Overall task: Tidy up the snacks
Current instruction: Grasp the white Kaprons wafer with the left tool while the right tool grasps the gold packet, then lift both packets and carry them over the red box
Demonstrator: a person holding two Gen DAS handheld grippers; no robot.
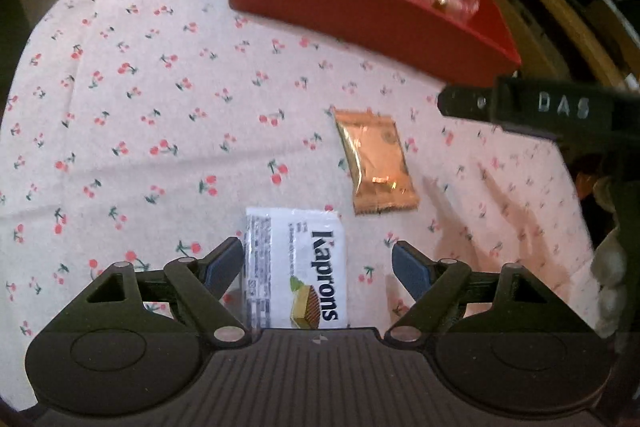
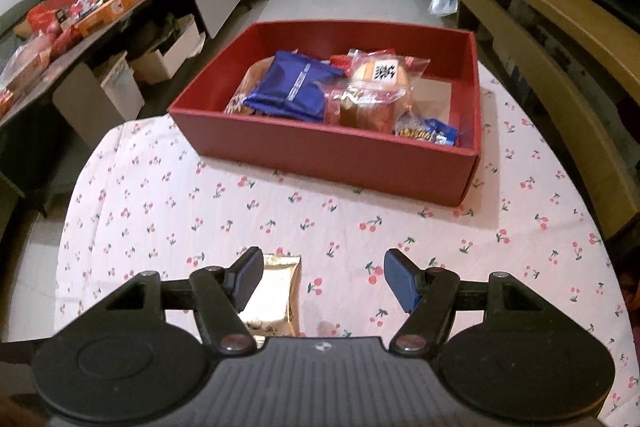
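Note:
A white wafer pack marked "Kaprons" [image 1: 296, 267] lies flat on the cherry-print tablecloth [image 1: 140, 107]. My left gripper [image 1: 318, 263] is open around it, the left pad close to the pack's edge and the right pad well clear. A gold foil packet [image 1: 376, 167] lies just beyond it. In the right wrist view the same gold packet [image 2: 278, 291] sits under the open right gripper [image 2: 322, 275], beside its left finger. The red box [image 2: 320, 151] at the far side of the table holds several wrapped snacks, among them a blue packet [image 2: 292, 87].
The black body of the right tool [image 1: 540, 107] reaches in at the right of the left wrist view. The red box [image 1: 360, 15] stands past it. A cluttered side table [image 2: 100, 3] is at the left, wooden furniture [image 2: 540, 39] at the right.

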